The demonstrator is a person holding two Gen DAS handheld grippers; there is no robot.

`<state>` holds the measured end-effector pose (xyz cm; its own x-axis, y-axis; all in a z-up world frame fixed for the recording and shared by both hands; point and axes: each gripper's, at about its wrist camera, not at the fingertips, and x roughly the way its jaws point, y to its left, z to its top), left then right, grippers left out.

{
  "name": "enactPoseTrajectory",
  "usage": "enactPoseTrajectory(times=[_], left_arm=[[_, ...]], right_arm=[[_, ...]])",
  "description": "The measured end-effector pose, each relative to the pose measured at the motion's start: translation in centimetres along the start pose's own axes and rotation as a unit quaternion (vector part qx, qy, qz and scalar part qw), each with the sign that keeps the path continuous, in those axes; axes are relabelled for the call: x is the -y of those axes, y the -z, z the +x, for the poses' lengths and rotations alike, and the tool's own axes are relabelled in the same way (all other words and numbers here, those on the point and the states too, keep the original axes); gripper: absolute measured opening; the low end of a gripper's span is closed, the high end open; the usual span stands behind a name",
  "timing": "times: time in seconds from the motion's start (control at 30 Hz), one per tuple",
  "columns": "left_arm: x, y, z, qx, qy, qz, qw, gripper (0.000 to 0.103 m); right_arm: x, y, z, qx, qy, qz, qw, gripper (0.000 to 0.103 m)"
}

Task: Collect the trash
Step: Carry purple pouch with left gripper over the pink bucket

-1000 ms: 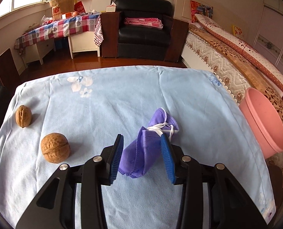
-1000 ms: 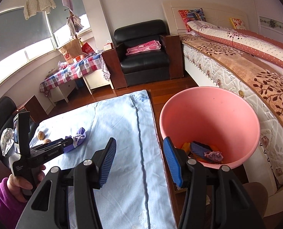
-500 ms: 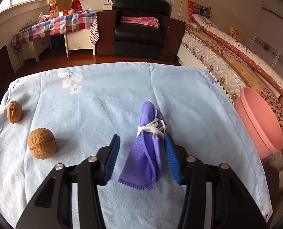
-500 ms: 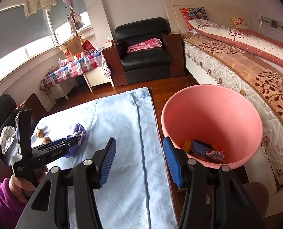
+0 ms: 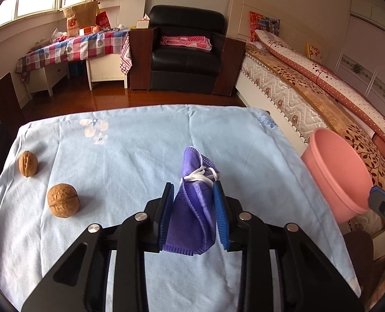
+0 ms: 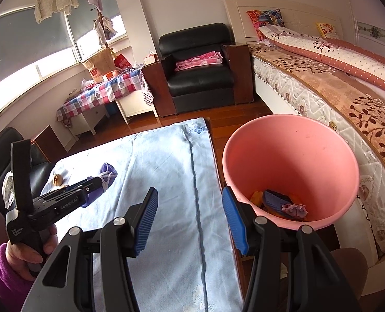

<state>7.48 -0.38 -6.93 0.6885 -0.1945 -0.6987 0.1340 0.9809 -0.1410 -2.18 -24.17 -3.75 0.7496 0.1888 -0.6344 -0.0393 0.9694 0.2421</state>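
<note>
A crumpled purple face mask (image 5: 192, 208) with white ear loops stands between the blue pads of my left gripper (image 5: 192, 184), just above the light blue tablecloth (image 5: 140, 150). The jaws are closing and both pads press on the mask's sides. The right wrist view shows the same mask (image 6: 106, 171) at the tip of the left gripper (image 6: 96, 182), which a hand in a purple sleeve holds. My right gripper (image 6: 189, 189) stands open and holds nothing, at the table's right edge beside the pink bin (image 6: 291, 156).
Two walnuts (image 5: 63, 200) (image 5: 28, 163) lie on the cloth at the left. The pink bin (image 5: 332, 171) stands off the table's right edge, against a bed, with several scraps (image 6: 278, 200) at its bottom. A black armchair (image 5: 187, 52) stands beyond the table.
The left gripper's jaws have narrowed from wide apart to pressing on the mask, which now stands upright between the pads and has lifted slightly. The right gripper has kept still.
</note>
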Motion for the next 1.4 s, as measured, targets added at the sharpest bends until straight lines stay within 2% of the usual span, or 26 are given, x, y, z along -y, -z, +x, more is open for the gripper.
enactPoseTrajectory(times=[0.53, 0.83, 1.4], left_arm=[[4.3, -1.5, -5.1, 0.057, 0.016, 0.023, 0.998, 0.03], [5.8, -1.3, -6.9, 0.081, 0.01, 0.04, 0.9959, 0.03], [7.0, -0.9, -7.4, 0.082, 0.022, 0.046, 0.9954, 0.03]], right_arm=[[0.4, -0.1, -1.4, 0.014, -0.006, 0.003, 1.0, 0.051], [0.6, 0.0, -1.7, 0.016, -0.008, 0.006, 1.0, 0.051], [1.1, 0.0, -2.5, 0.023, -0.01, 0.016, 1.0, 0.051]])
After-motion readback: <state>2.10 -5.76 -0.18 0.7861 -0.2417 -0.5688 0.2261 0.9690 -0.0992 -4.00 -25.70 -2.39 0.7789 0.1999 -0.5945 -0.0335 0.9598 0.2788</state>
